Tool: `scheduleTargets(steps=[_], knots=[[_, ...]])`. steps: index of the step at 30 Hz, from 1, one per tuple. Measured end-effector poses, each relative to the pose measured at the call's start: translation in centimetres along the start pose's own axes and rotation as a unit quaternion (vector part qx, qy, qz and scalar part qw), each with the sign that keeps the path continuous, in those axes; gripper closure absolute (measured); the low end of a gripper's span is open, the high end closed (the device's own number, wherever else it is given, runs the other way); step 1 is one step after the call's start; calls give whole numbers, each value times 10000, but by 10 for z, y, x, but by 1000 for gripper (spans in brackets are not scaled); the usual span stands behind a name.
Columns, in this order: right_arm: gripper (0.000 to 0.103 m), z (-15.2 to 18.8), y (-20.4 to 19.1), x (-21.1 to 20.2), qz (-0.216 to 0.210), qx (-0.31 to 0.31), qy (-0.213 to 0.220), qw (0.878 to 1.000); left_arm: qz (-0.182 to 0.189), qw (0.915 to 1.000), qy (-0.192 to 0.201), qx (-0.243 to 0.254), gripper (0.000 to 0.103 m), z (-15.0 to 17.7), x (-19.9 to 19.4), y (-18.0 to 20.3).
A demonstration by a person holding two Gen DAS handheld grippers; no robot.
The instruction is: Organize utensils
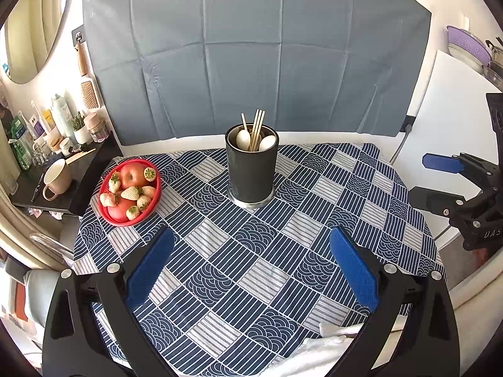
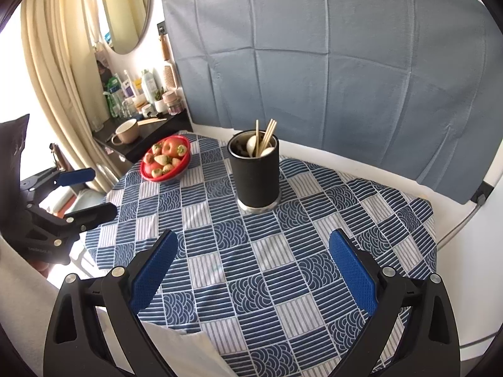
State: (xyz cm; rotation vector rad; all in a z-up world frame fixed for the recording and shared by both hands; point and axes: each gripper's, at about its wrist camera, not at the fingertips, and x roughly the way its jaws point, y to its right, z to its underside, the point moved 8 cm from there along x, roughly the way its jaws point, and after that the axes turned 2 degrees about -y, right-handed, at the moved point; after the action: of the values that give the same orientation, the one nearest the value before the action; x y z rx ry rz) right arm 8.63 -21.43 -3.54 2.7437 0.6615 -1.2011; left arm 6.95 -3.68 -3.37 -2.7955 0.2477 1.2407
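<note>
Lettering is scarce: the right gripper [image 1: 440, 185], seen from the left wrist camera, shows "DAS" on its black frame, cut off at the picture's edge; bottle labels on the side shelf [image 1: 81, 169] are too small to read. Chopsticks [image 1: 257, 128] and white spoons [image 1: 243, 139] stand in a black utensil holder [image 1: 251, 169] mid-table, on a blue patterned tablecloth [image 1: 251, 267]. A red fruit bowl [image 1: 130, 191] sits to its left. Both the left gripper [image 1: 251, 257] and the right have fingers spread wide, holding nothing, well apart from the holder.
</note>
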Motion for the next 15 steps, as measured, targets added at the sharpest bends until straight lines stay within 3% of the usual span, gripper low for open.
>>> scheduleTargets(steps=[15], knots=[[10, -2, -1, 5, -32, -13, -17, 10000, 109, 9999, -87, -56, 6, 2, 6, -1]])
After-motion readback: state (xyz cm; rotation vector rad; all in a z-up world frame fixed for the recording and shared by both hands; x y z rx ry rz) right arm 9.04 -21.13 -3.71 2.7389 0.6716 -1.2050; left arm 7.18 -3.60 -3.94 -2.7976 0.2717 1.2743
